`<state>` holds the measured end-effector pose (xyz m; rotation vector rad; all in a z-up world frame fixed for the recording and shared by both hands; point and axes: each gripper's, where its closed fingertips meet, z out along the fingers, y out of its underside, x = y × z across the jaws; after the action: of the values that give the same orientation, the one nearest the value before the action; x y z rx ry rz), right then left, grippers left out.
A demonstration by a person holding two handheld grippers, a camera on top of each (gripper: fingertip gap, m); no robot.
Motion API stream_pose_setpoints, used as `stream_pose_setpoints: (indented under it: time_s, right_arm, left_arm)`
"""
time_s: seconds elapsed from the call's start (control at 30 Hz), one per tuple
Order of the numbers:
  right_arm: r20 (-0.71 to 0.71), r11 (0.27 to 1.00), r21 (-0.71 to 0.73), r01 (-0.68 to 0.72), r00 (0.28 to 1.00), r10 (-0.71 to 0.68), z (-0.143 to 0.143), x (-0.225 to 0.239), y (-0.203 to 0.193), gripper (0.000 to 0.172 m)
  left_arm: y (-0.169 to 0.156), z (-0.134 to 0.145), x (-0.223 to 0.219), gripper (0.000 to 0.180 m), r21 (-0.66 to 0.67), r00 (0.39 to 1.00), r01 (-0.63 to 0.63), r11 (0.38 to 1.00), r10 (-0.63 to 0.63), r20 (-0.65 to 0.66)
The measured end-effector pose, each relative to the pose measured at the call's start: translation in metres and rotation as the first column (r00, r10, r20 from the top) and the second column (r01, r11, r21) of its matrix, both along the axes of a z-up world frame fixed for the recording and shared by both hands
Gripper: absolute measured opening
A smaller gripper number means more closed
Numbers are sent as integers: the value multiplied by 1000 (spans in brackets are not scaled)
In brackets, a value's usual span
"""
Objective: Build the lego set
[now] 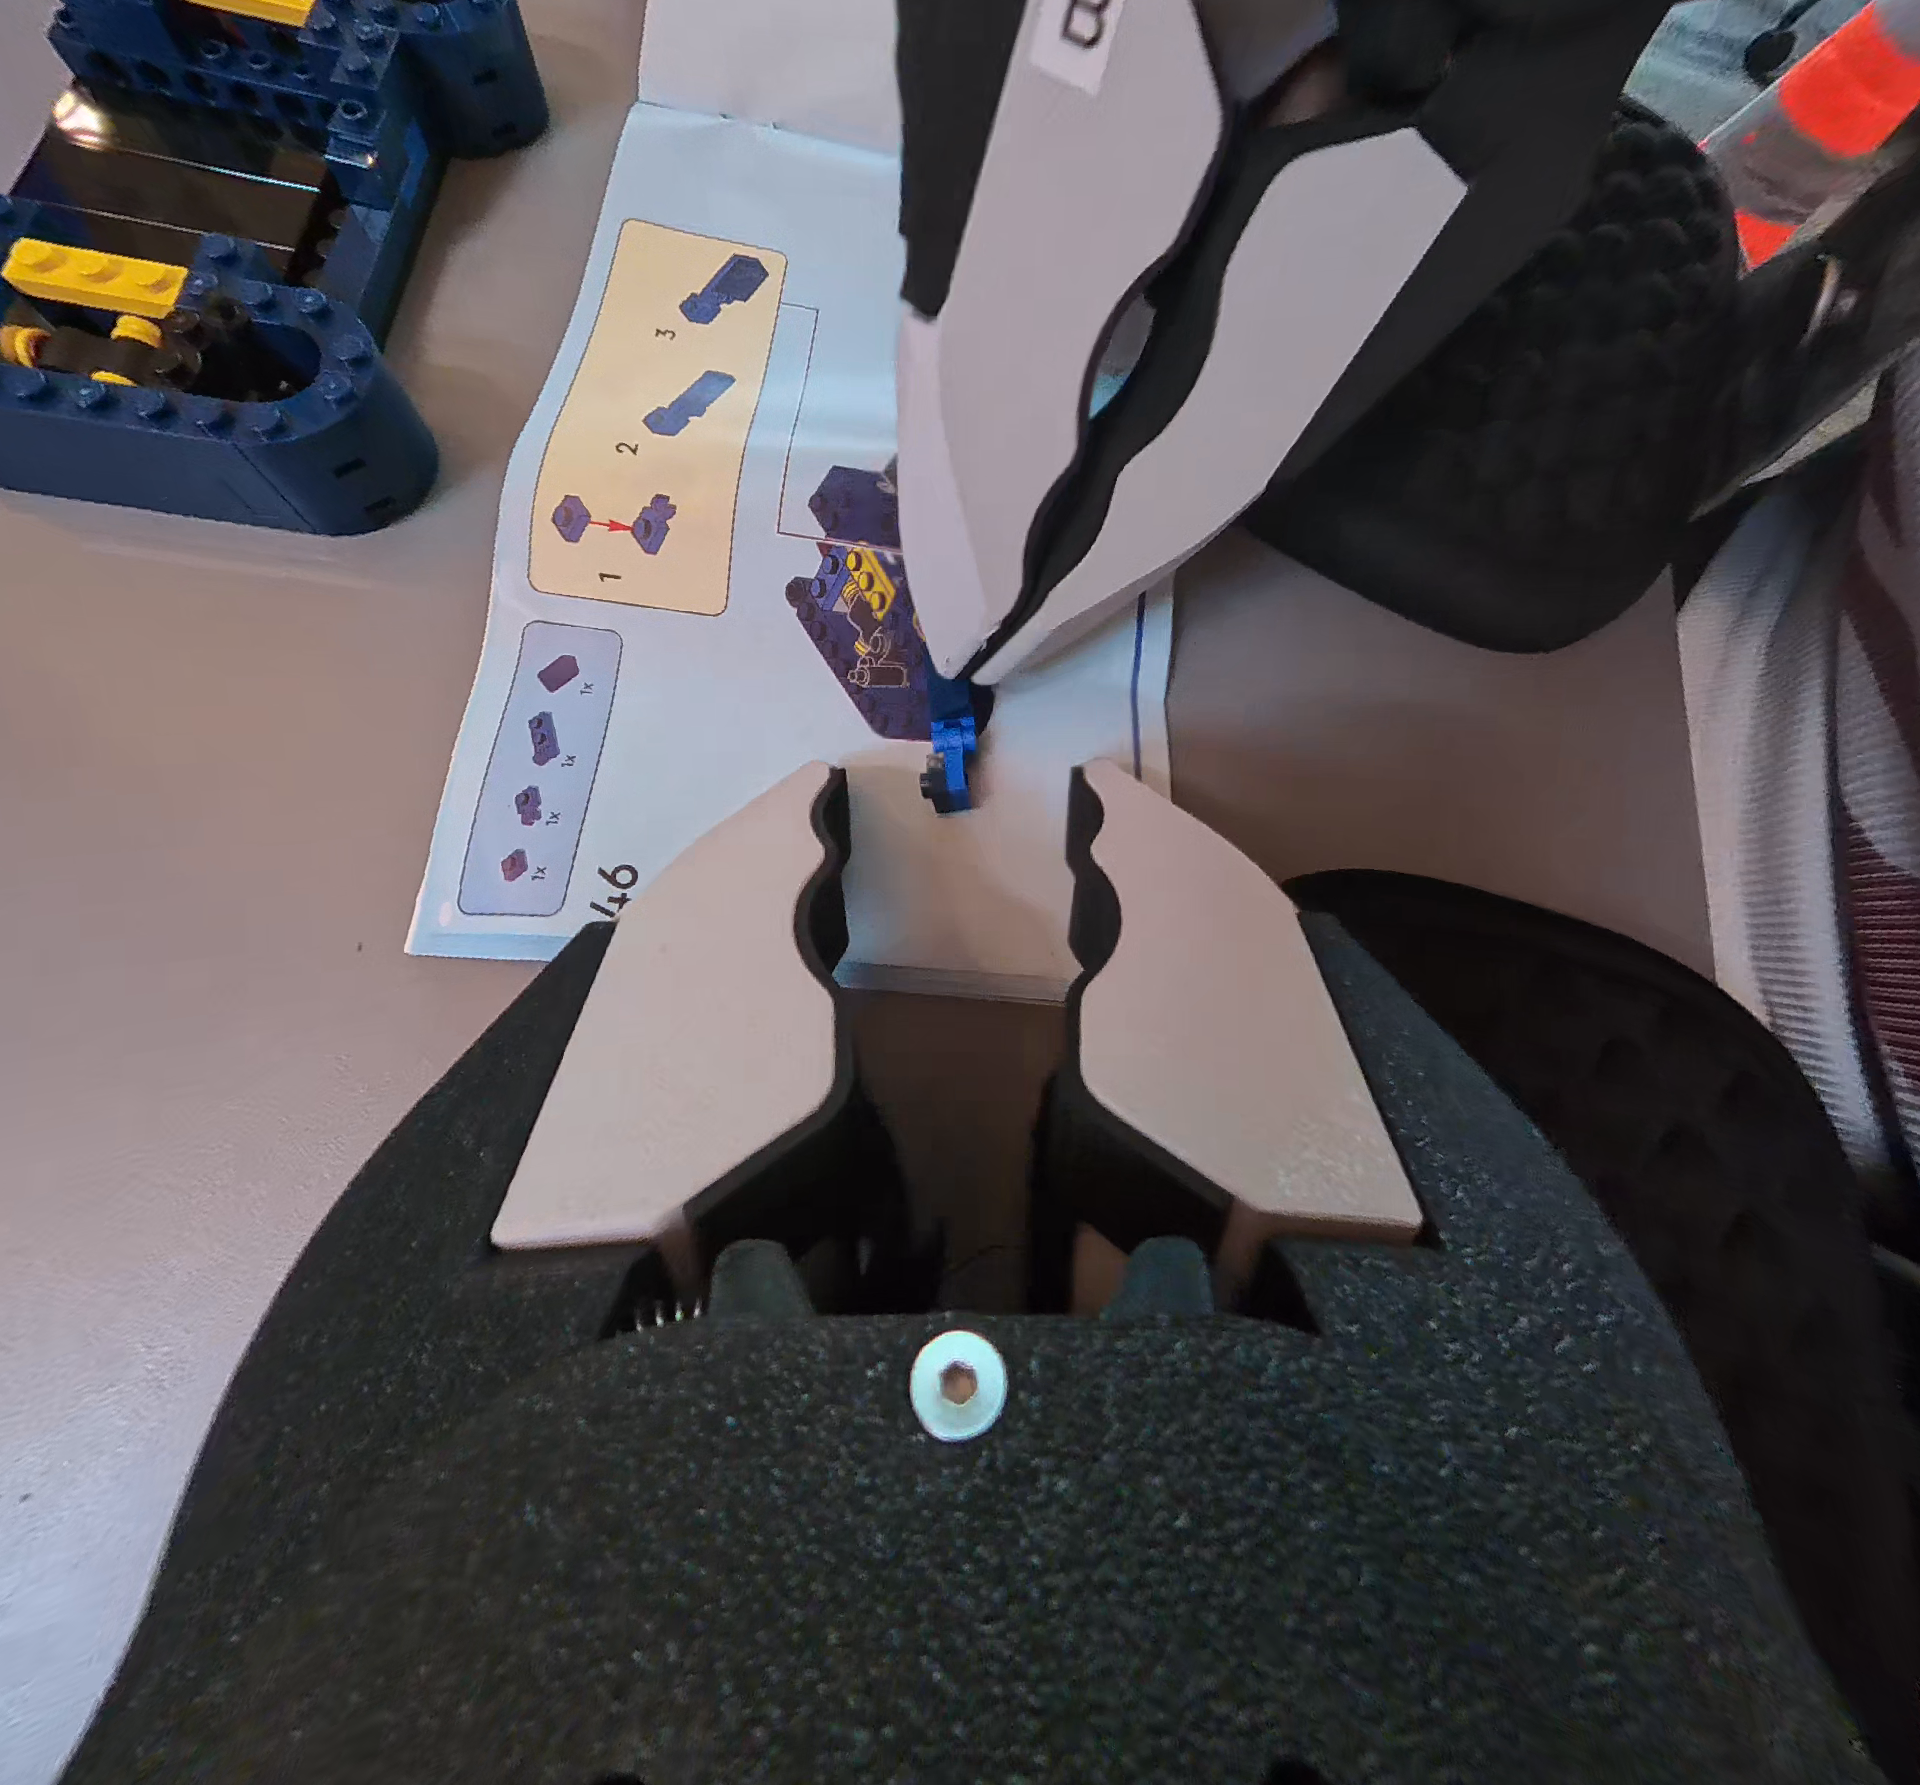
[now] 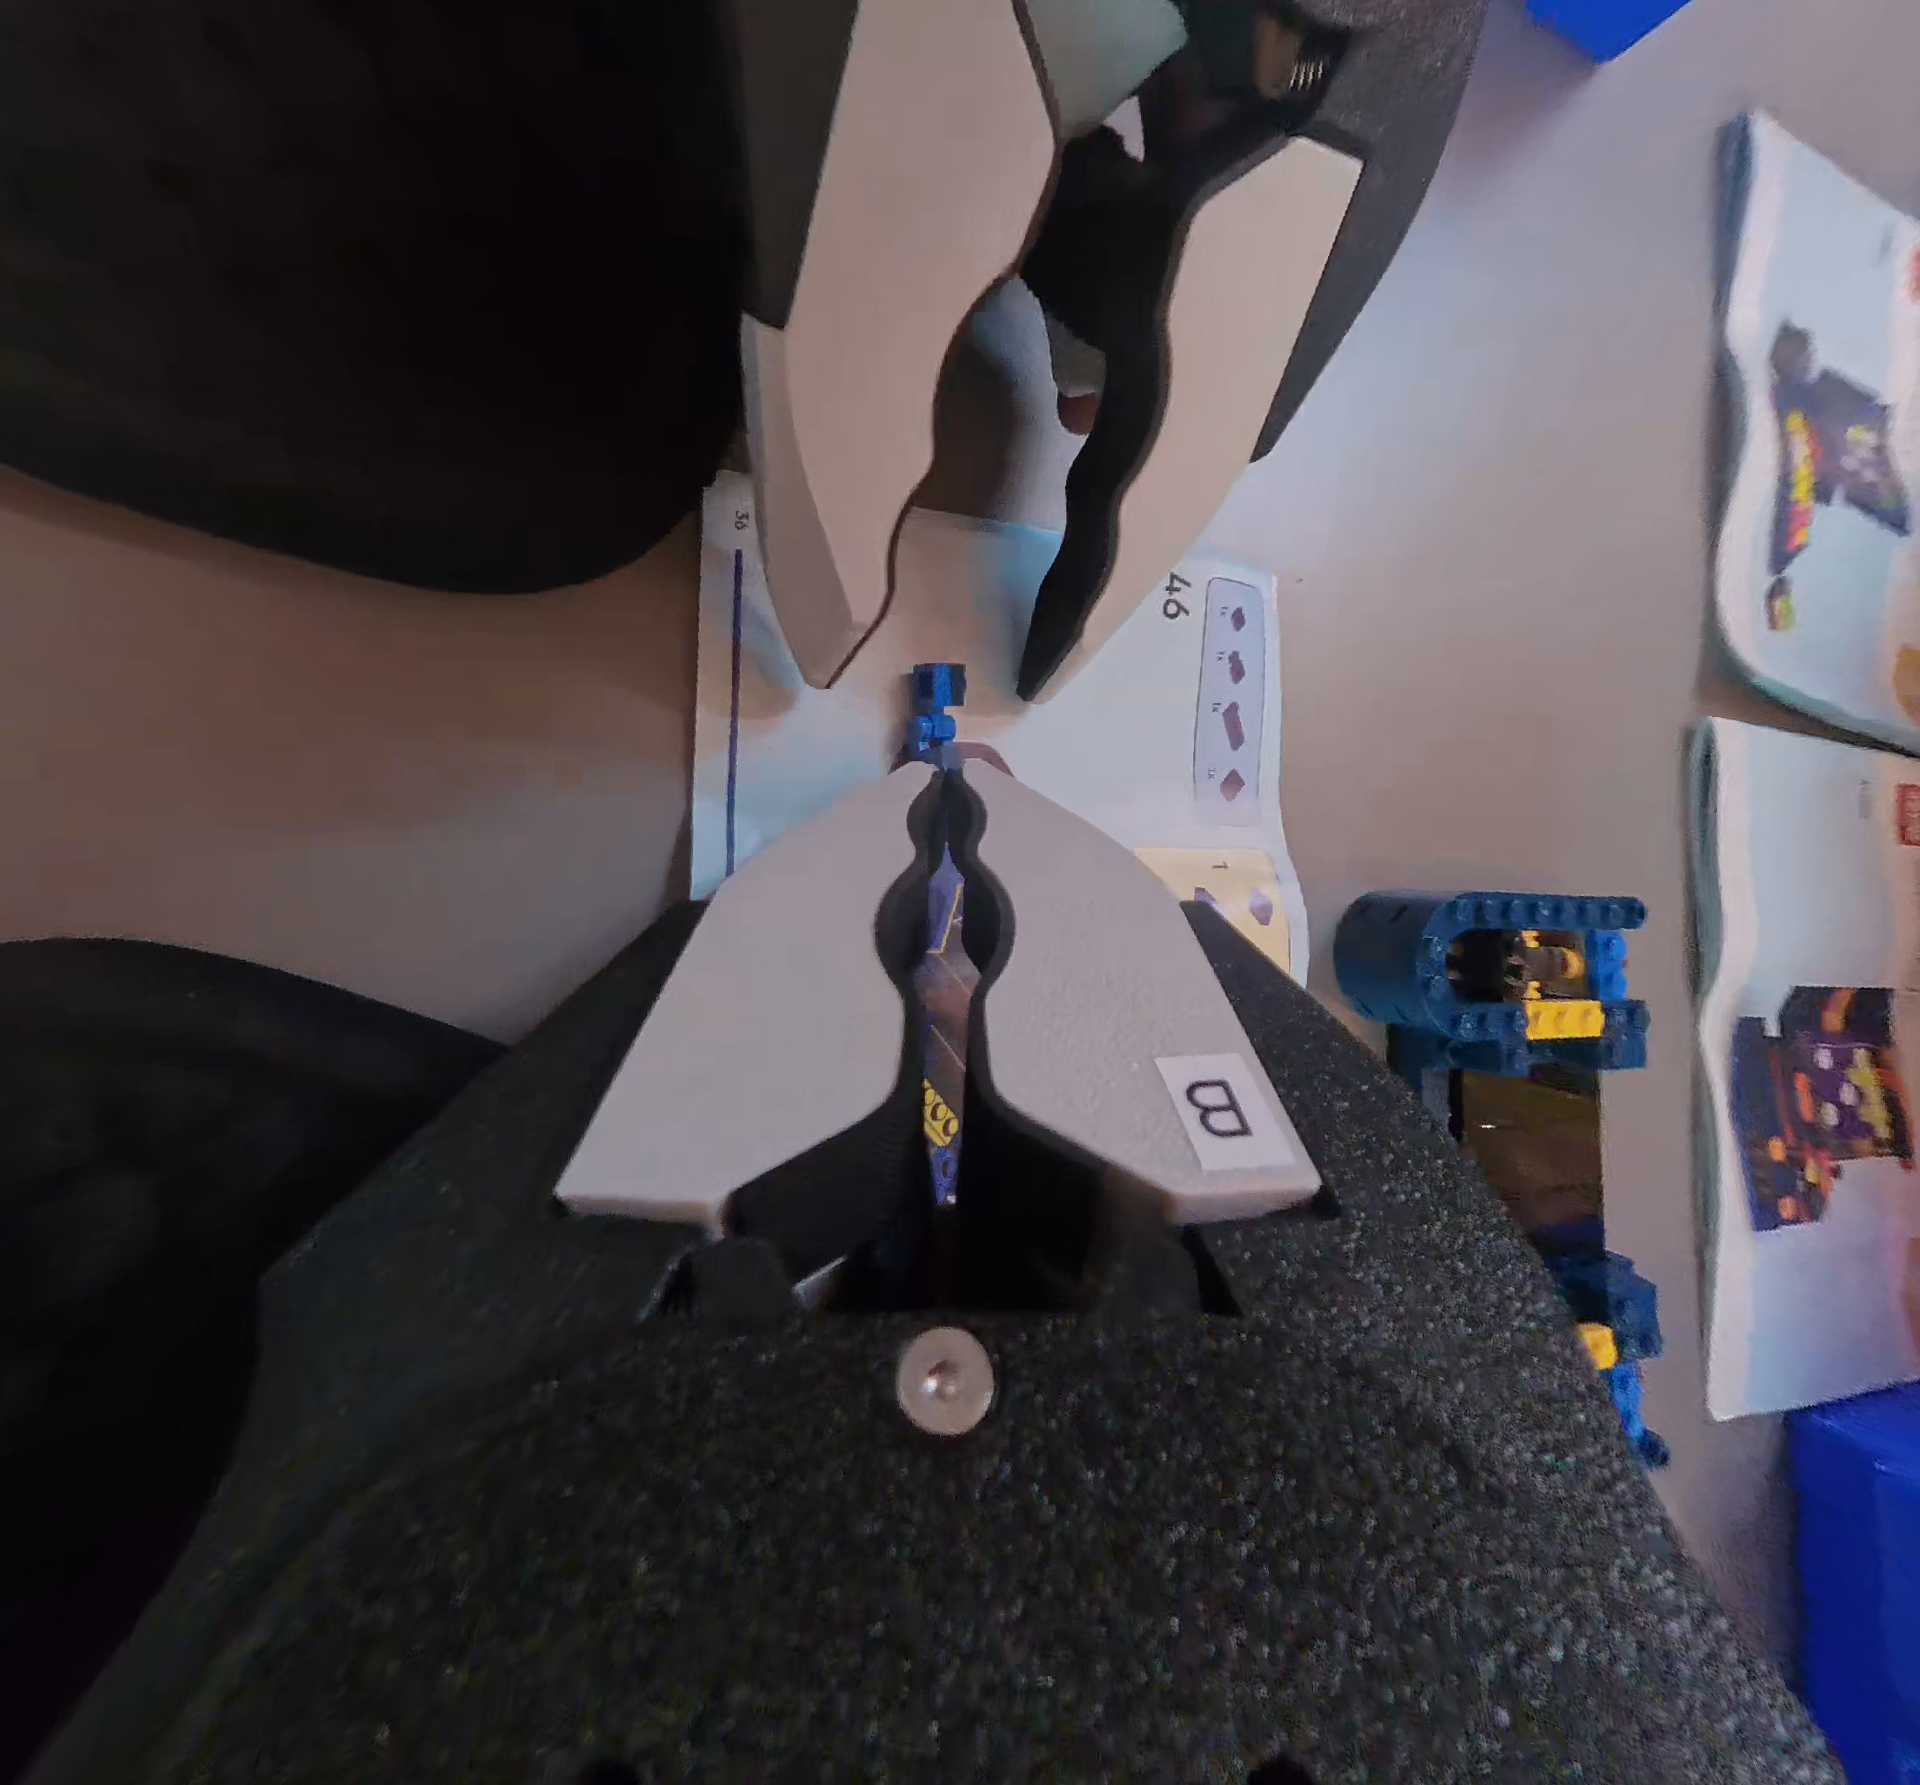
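The left gripper (image 1: 956, 779) stands wide open with nothing between its pads, poised over the near edge of the instruction booklet (image 1: 665, 696). Just beyond its tips, the right gripper (image 2: 940, 774) is closed on a small blue brick piece (image 1: 951, 764) that hangs above the page, clear of both open fingers. Farther off, the dark blue brick model (image 1: 239, 301) sits on bare table (image 1: 208, 800), well apart from the booklet's edge.

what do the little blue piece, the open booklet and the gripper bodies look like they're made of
Little blue piece: moulded plastic, judging by its studs and slight gloss. Open booklet: thin, smooth printed paper; it curves at the fold. Gripper bodies: black and grainy, perhaps 3D-printed plastic.
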<state>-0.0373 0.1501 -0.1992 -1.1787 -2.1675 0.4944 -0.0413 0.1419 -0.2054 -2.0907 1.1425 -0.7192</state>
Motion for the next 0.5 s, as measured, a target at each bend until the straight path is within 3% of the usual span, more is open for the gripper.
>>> stream_pose_setpoints:
  time_s: [0.17, 0.3, 0.5]
  right_arm:
    - [-38, 1000, -27, 12, 999, -13, -2, 3, -5, 0]
    - [2, 990, -141, 28, 1000, -28, -6, 8, -7, 24]
    - [-55, 992, -120, -27, 998, 20, -4, 5, -4, 7]
  left_arm:
    - [-2, -3, 6, 11, 55, 997, 51, 997, -47, -64]
    - [-2, -4, 7, 9, 99, 993, 70, 993, -60, -102]
    - [1, 8, 10, 8, 237, 991, 112, 965, -90, -104]
